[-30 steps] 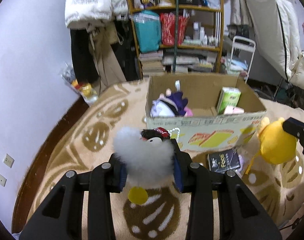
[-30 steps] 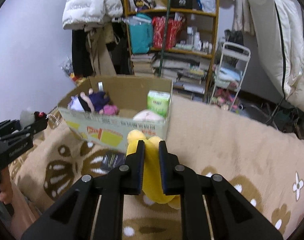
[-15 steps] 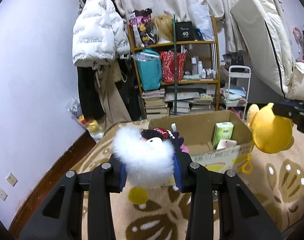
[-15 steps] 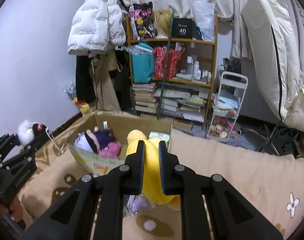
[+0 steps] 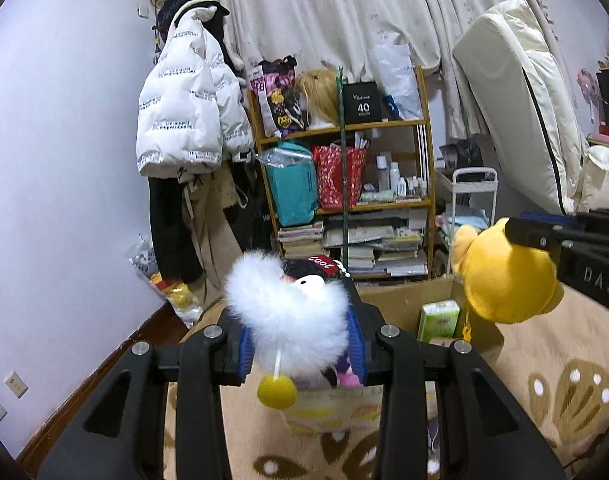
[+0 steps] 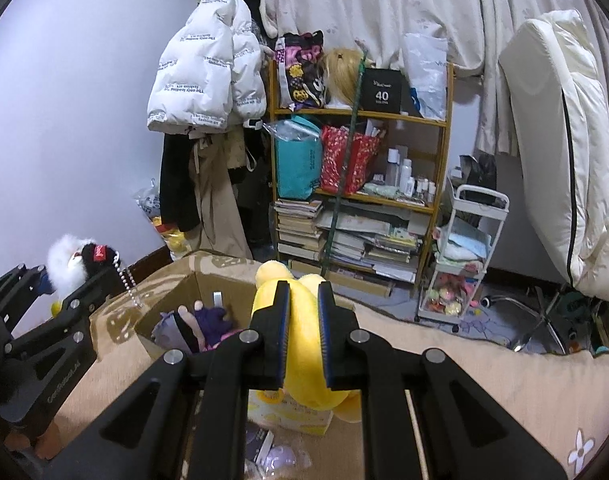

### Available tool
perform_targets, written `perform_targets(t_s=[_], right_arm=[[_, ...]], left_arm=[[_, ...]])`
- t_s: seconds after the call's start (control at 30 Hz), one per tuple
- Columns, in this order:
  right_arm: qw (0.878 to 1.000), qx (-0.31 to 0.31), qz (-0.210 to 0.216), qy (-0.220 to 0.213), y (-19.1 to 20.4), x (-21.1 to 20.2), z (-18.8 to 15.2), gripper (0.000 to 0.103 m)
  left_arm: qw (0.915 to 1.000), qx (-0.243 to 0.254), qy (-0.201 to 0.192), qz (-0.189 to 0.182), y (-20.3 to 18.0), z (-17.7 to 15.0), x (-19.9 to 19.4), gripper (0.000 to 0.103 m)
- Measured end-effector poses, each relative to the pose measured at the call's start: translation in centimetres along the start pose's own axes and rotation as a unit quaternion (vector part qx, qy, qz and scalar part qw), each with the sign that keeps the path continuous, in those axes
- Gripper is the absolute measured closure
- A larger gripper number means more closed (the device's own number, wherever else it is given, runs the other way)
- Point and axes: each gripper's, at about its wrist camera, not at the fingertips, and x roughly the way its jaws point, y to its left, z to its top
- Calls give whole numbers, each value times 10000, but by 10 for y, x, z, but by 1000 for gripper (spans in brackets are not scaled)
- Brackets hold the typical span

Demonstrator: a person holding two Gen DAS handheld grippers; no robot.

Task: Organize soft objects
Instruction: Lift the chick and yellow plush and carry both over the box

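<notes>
The left tool [image 5: 300, 344] is clenched on a fluffy white plush keychain [image 5: 288, 316], held above the near rim of the open cardboard box [image 5: 404, 304]. At 3 o'clock, well apart, the right tool [image 6: 304, 336] grasps a smooth round yellow plush toy [image 6: 304, 352] over the box. Free air lies between them.

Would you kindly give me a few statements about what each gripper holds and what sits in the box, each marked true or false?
1. The left gripper is shut on the white fluffy toy. True.
2. The right gripper is open. False: it is shut on the yellow plush.
3. The cardboard box holds a green carton. True.
4. The cardboard box is empty. False: a purple doll lies inside.
</notes>
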Motion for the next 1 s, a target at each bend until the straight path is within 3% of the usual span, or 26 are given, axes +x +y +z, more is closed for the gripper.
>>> perform_targets(t_s=[0.47, 1.0], right_arm=[[9995, 67, 53, -291, -6, 20, 8, 89], [9995, 76, 311, -64, -4, 60, -11, 89]], left_arm=[[9998, 58, -146, 103, -10, 12, 27, 67], [9990, 8, 373, -251, -14, -13, 77, 66]])
